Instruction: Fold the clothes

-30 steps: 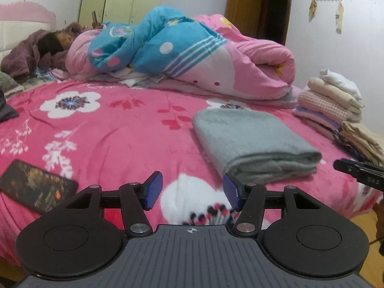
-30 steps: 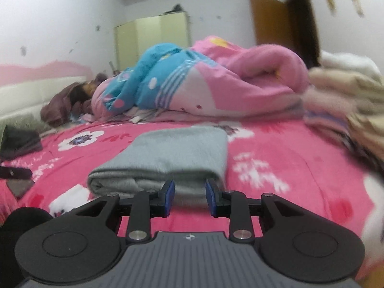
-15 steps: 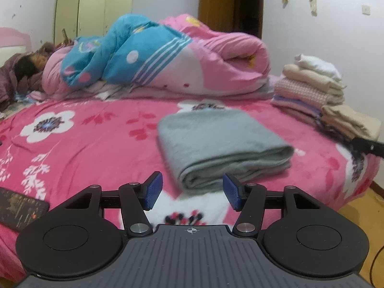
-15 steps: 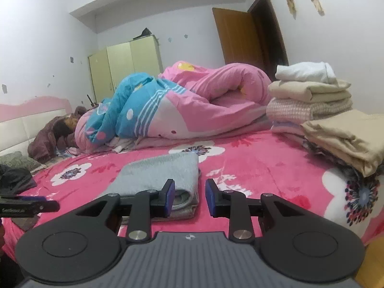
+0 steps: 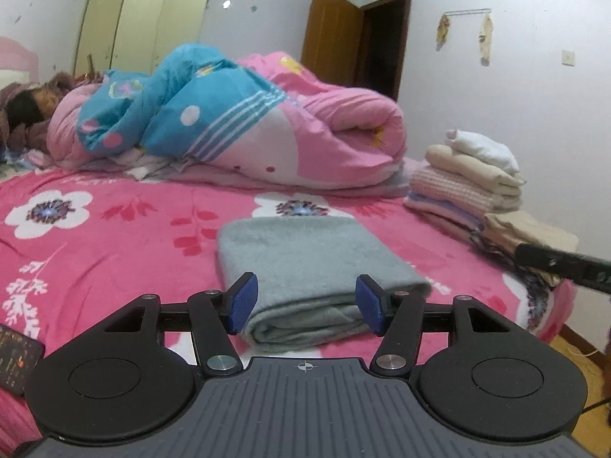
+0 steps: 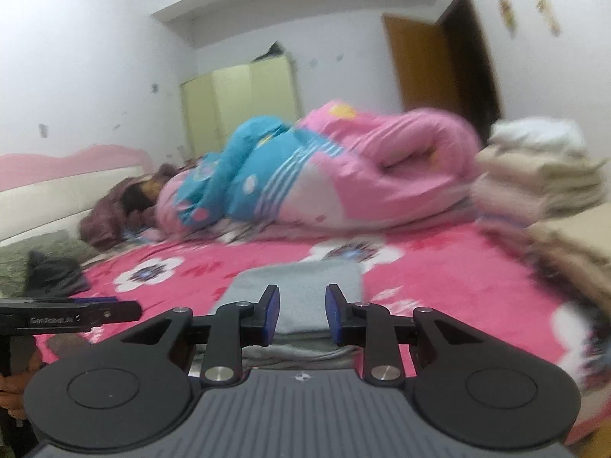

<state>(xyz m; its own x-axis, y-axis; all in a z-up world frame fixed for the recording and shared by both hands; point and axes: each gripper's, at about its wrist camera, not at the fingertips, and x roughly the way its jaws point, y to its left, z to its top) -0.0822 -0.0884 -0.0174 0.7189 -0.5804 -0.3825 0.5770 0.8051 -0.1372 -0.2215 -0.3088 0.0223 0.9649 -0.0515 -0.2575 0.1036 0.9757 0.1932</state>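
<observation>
A folded grey cloth (image 5: pixel 305 267) lies on the pink flowered bed (image 5: pixel 126 236), its thick folded edge toward me. My left gripper (image 5: pixel 307 309) stands open just in front of that edge, nothing between its blue pads. In the right wrist view the same grey cloth (image 6: pixel 305 290) sits straight ahead, and my right gripper (image 6: pixel 301 315) is open with a narrower gap, close before it and holding nothing. The right gripper's tip (image 5: pixel 565 267) shows at the right edge of the left view; the left gripper's side (image 6: pixel 68 316) shows at the left of the right view.
A stack of folded clothes (image 5: pixel 473 183) sits at the bed's right side. A person (image 5: pixel 34 110) lies under a pink and blue quilt (image 5: pixel 236 114) across the back. A phone (image 5: pixel 15 358) lies at the near left edge. A dark garment (image 6: pixel 53 274) rests on the left.
Both grippers have swung to face the folded grey cloth and come closer to its near edge. The right view is now blurred from motion. Neither has taken hold of anything.
</observation>
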